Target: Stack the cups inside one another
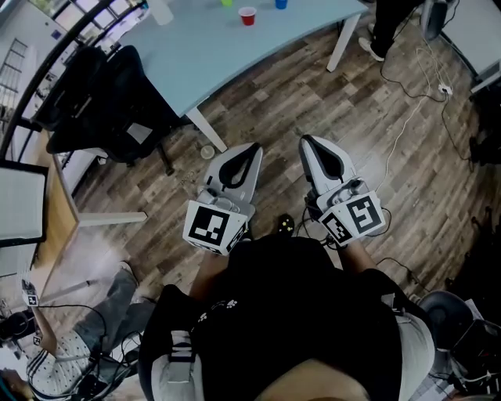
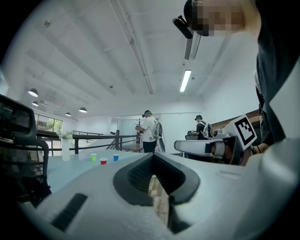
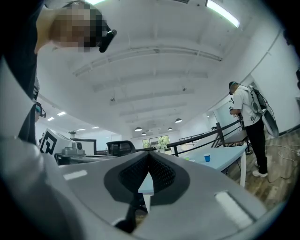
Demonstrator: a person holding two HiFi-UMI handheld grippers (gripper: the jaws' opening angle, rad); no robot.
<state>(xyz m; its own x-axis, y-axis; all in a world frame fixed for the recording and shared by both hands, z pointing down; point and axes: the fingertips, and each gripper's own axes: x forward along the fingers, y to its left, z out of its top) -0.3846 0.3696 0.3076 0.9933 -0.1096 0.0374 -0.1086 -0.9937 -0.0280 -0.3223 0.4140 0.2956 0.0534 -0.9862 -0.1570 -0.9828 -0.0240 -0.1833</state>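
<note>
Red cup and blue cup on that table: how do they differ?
Colour: the red cup is red with a pale inside showing; the blue cup is blue, partly cut off by the head view's top edge. Place: the red cup stands nearer the table's near edge; the blue cup sits further back, to its right in that view. Both rest on the table, apart, unstacked, alike in size.

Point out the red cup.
The red cup stands on the blue table at the top middle of the head view, between a green cup and a blue cup.
</note>
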